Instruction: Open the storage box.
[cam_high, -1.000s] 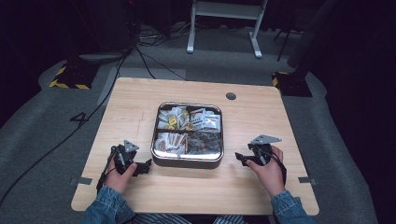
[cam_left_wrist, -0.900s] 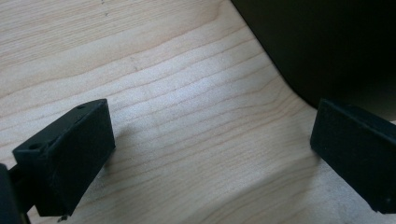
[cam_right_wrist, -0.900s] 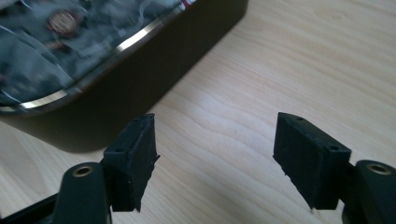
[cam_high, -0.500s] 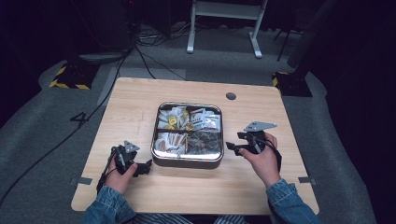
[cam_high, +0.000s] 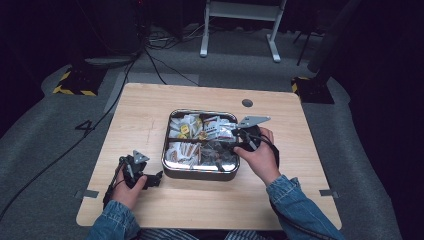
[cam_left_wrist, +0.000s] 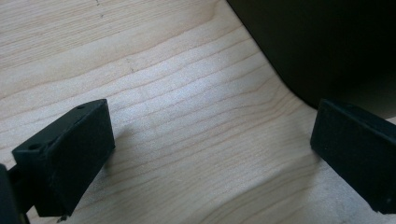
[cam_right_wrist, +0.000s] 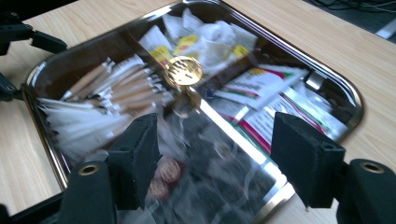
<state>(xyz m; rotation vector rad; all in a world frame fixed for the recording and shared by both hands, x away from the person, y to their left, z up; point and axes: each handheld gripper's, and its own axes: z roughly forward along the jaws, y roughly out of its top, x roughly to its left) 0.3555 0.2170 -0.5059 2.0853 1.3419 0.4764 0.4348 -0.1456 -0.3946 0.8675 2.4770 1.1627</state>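
- While the left claw (cam_high: 159, 178) rests on the counter (cam_high: 150, 115) at about 8 o'clock from the tin, unchanged from a second ago, the right claw (cam_high: 235, 143) has left its spot at the counter's 3 o'clock side and now hangs over the tin's right half.
- The divided metal tin (cam_high: 200, 172) sits at the counter's centre under a clear lid (cam_right_wrist: 233, 140) (glare streaks across it), with a gold knob (cam_right_wrist: 185, 71) in the lid's middle.
- Seen through the lid: white sachets (cam_right_wrist: 205, 35) at 12 o'clock in the right gripper view, paper sticks (cam_right_wrist: 116, 86) at 9 o'clock, printed packets (cam_right_wrist: 266, 100) at 3 o'clock, and dark wrapped pieces (cam_right_wrist: 168, 170) nearest the claw.
- The right claw's jaws stand wide apart with nothing between them, aimed along the lid, the knob lying ahead and between them but not yet touched.
- The left claw's jaws are likewise spread and empty, low over bare wood beside the tin's dark wall (cam_left_wrist: 327, 42).
- My reading: that inward move is the opening reach for the knob, so the lid lift seems to be the step in hand; the lid is still seated.
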